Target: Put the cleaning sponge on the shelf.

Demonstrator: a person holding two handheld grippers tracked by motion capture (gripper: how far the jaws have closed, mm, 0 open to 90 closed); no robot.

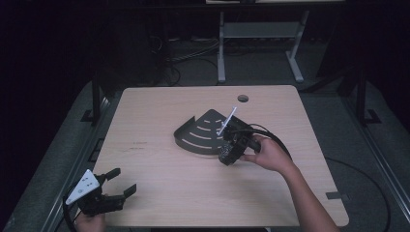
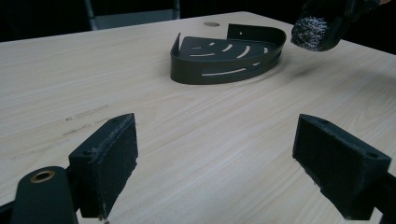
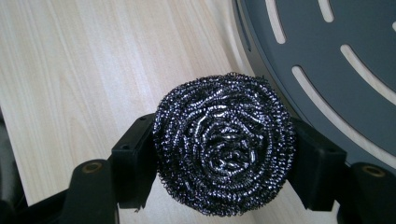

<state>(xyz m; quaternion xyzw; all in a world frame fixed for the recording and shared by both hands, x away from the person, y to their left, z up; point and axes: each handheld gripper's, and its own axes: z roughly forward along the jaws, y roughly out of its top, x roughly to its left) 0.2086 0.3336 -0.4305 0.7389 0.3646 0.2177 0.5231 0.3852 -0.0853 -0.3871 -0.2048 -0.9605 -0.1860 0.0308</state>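
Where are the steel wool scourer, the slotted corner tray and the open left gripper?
steel wool scourer (image 3: 225,149), right gripper view, centre of the coil.
slotted corner tray (image 2: 219,58), left gripper view, slotted floor.
left gripper (image 1: 120,182), high view, between its jaw tips.

Shelf cut off by top & right edges in right hand-held gripper view. Scrubber partly cut by top edge in left hand-held gripper view. Tabletop marks too small to read.
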